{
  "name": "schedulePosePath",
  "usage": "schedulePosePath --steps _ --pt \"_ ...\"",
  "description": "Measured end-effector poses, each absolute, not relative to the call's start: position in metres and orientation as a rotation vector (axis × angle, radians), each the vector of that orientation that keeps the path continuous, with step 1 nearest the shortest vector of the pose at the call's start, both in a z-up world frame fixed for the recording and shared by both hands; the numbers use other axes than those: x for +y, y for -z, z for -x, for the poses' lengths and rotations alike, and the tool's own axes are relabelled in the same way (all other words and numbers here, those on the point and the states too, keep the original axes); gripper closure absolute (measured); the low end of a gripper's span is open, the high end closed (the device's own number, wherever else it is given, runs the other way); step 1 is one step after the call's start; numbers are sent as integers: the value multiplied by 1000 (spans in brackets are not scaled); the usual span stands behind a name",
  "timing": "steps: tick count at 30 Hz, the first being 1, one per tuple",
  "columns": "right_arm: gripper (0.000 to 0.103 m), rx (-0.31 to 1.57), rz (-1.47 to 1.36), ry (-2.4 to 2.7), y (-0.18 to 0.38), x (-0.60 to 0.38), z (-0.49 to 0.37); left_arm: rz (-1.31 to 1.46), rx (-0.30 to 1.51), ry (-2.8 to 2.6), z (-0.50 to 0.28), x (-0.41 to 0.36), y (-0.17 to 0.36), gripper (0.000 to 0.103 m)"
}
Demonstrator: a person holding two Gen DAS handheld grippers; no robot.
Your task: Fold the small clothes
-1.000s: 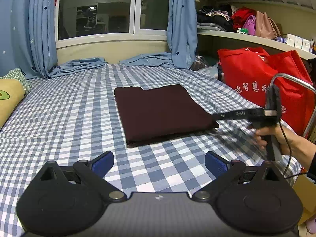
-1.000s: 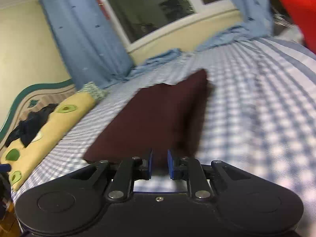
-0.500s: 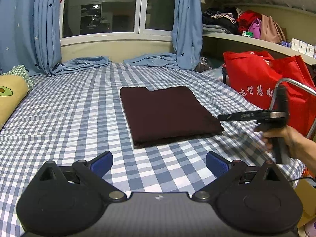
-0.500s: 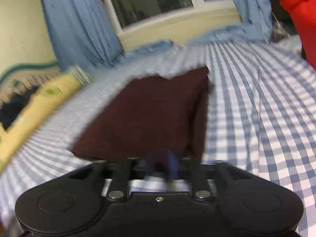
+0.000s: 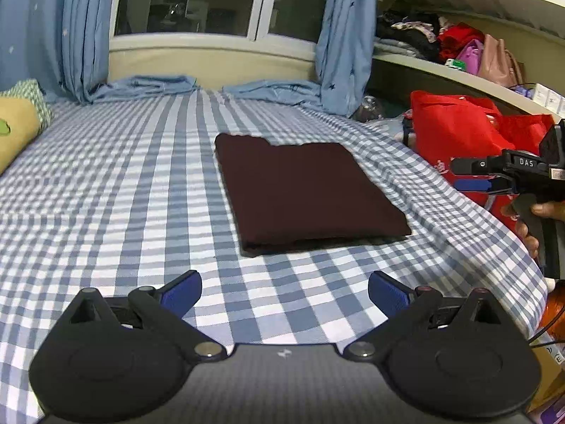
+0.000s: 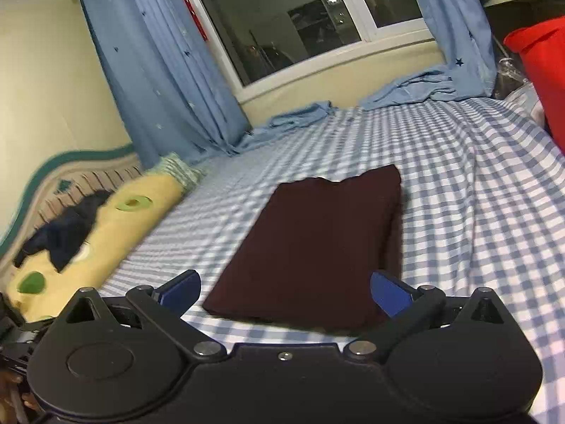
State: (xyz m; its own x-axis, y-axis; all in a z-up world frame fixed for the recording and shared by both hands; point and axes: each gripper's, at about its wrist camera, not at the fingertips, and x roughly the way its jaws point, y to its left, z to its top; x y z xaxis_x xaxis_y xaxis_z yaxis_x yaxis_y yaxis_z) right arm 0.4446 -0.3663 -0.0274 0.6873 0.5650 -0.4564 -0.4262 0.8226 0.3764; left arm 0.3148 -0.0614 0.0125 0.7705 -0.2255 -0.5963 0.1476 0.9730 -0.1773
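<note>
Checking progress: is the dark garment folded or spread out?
Folded: the garment lies as a neat rectangle on the bed, layered edges showing.

- Indoor artificial light from overhead; window (image 5: pixel 197 0) black, with small lamp reflections in the glass.
- Checked bed sheet (image 5: pixel 123 183) evenly and brightly lit; the whites bleach near the lower right edge of the right wrist view.
- Folded dark garment (image 5: pixel 303 190) reads near-black, almost no texture; thin soft shadow along its near edge.
- Strong fisheye bending: shelves (image 5: pixel 469 74) and window frame curve, corners vignetted black.
- Right wrist view softer, slight smear on pillow (image 6: pixel 116 226) and sheet checks.
- Left wrist view sharper; red bag (image 5: pixel 455 130) saturated.
</note>
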Motion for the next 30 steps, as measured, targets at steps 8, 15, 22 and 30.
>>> schedulePosePath --steps 8,15,22,30 --pt "1 642 -270 -526 56 -365 -508 350 790 228 -405 -25 35 1" --pt "1 677 -373 -509 84 -371 -566 540 866 312 -489 -9 76 6" --pt "1 767 -447 -579 99 -373 -608 636 872 363 -541 -10 104 8" --pt "1 813 -601 -547 116 -402 -638 745 874 452 -589 -25 118 2"
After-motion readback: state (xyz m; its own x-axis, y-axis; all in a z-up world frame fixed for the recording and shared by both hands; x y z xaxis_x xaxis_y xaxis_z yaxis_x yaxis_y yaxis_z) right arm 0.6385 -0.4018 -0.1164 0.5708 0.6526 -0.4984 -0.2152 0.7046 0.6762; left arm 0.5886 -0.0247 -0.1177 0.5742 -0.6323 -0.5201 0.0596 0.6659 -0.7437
